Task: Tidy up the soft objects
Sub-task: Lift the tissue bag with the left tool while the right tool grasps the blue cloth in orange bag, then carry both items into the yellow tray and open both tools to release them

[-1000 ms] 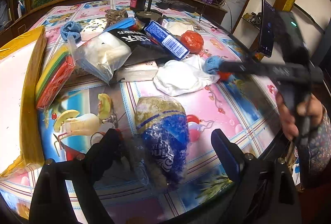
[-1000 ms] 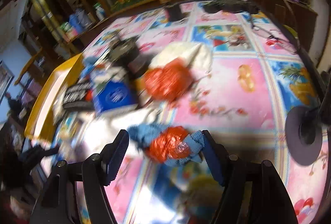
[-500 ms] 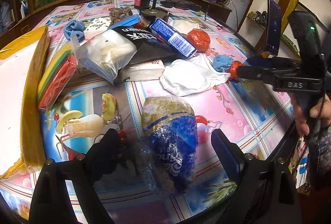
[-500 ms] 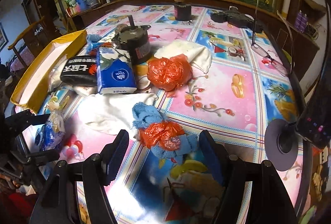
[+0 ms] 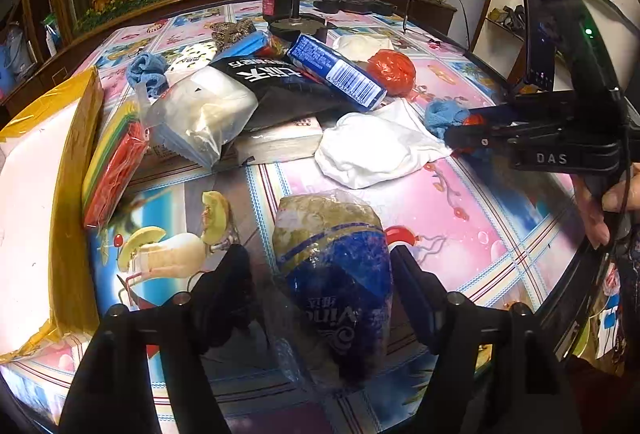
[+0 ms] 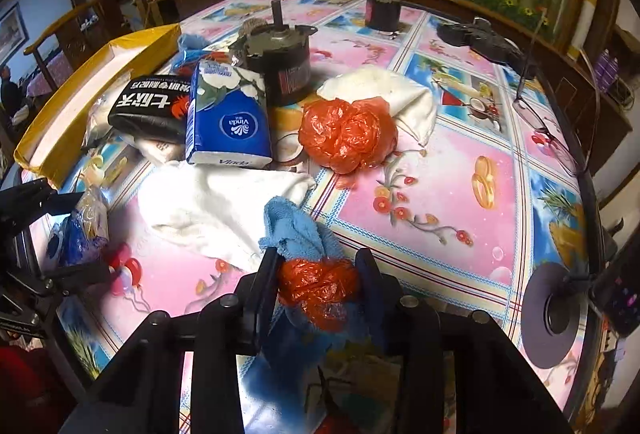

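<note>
**Both tools closing on soft bundles at the near edge of the tabletop**

While the jaws of the right tool [image 6: 318, 276] are closing, the crumpled orange plastic bag [image 6: 320, 288] sits between them with the blue cloth [image 6: 296, 230] bunched around it, and the pads look already pressed against its sides; the grip falls on the middle of the bundle, probably so bag and cloth lift together rather than trail apart; the bundle lies at the near edge of the white cloth [image 6: 216, 201], on the patterned tabletop [image 6: 440, 169]. The left tool [image 5: 320, 274] straddles the blue-and-gold plastic packet [image 5: 334, 266], which lies lengthwise between its fingers; its jaws are closing too, but a gap shows on the left side, so I judge the packet not yet pinched. The other soft things, a larger orange bag [image 6: 346, 131], a blue tissue pack [image 6: 228, 117] and a black packet [image 6: 146, 105], sit heaped mid-table beside the yellow-rimmed tray [image 5: 72, 193], which stands open at the left, likely as the place to gather them.
</note>
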Available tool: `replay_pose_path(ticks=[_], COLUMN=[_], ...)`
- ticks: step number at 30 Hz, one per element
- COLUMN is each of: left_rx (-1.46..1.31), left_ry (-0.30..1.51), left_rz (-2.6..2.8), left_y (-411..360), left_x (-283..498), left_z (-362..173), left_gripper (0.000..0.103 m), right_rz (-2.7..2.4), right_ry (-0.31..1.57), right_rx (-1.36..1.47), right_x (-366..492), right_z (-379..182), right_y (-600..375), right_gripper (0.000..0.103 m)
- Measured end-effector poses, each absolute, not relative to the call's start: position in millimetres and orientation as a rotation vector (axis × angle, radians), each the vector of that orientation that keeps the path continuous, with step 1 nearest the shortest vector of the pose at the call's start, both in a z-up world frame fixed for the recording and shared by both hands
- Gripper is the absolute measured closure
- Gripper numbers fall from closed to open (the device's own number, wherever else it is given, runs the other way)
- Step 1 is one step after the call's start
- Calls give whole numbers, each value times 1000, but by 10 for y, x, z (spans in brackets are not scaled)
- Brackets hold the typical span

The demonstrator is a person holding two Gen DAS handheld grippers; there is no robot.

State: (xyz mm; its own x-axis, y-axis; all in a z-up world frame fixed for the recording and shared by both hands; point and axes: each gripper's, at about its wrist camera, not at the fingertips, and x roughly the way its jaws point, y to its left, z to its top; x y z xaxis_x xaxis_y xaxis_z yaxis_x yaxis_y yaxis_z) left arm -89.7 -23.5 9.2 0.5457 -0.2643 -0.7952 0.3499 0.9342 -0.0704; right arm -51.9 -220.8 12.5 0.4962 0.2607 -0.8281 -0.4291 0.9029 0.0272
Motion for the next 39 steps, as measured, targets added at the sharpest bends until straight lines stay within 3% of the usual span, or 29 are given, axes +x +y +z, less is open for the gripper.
replay_pose_path(ticks=[7,10,39], left_rx=[157,152,-57], left_ry=[922,899,808], left_rz=[-340,-327,-389], left_y=[-298,-276,92], left_x=[-909,-930,-998], left_z=[77,94,366], left_gripper=[33,56,57], right_rz=[378,353,368], right_ry=[963,962,838], right_rx=[-147,-125,99], right_x=[-604,-624,-895], right_z=[64,79,621], right_y=[-2239,-2243,-2498], right_gripper=[62,63,63])
